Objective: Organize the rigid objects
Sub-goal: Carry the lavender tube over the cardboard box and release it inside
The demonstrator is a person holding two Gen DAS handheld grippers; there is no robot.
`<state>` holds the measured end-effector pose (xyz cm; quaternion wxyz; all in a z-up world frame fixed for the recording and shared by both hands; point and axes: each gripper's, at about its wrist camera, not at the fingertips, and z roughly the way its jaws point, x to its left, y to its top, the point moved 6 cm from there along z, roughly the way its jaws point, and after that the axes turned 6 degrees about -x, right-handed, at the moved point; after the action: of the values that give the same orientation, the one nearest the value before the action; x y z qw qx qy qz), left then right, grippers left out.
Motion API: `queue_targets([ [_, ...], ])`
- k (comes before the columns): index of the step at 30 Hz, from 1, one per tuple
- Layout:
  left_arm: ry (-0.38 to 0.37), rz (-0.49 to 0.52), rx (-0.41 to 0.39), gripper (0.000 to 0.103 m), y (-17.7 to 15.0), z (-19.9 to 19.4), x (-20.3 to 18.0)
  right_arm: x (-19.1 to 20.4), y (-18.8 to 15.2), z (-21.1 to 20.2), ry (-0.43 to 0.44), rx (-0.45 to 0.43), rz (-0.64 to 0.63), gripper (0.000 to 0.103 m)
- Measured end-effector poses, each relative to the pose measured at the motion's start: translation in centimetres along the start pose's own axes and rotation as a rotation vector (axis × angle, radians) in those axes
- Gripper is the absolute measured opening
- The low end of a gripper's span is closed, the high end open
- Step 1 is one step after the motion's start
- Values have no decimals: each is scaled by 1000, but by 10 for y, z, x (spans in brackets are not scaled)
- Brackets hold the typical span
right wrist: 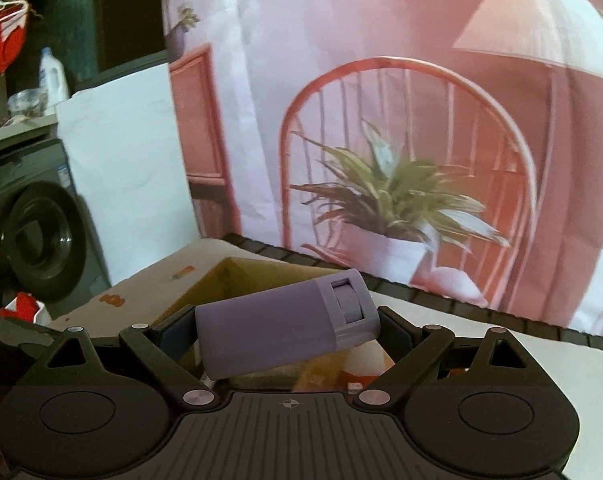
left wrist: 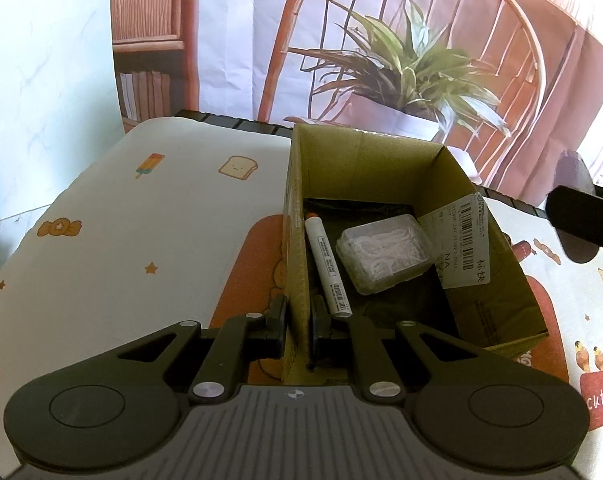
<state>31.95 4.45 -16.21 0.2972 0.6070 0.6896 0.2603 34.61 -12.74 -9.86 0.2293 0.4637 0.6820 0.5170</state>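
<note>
An open cardboard box (left wrist: 381, 160) stands on the table with a white marker (left wrist: 327, 264) and a clear plastic case (left wrist: 383, 254) of white pieces inside. My left gripper (left wrist: 299, 316) is shut on the box's near left wall, one finger outside and one inside. My right gripper (right wrist: 285, 328) is shut on a grey-purple rectangular case (right wrist: 277, 332) with a ridged wheel at one end. It holds the case lengthwise and tilted, above the table, with the box (right wrist: 237, 276) just beyond. In the left wrist view that case (left wrist: 573, 172) shows at the far right edge.
The table (left wrist: 141, 220) wears a white cover printed with cartoon snacks. A printed backdrop (right wrist: 381, 120) of a chair and potted plant hangs behind it. A dark washing machine (right wrist: 41, 232) and a shelf with a bottle (right wrist: 51, 72) stand off to the left.
</note>
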Motion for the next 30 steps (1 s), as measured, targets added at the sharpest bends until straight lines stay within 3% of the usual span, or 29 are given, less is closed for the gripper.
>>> queue_targets([
  [11, -1, -2, 0, 13, 0, 0, 0, 26, -2, 18, 76, 30, -44, 91],
  [18, -2, -3, 1, 13, 0, 0, 0, 41, -15, 30, 116, 94, -76, 91],
  [30, -3, -8, 1, 13, 0, 0, 0, 43, -31, 37, 108, 151, -85, 91],
])
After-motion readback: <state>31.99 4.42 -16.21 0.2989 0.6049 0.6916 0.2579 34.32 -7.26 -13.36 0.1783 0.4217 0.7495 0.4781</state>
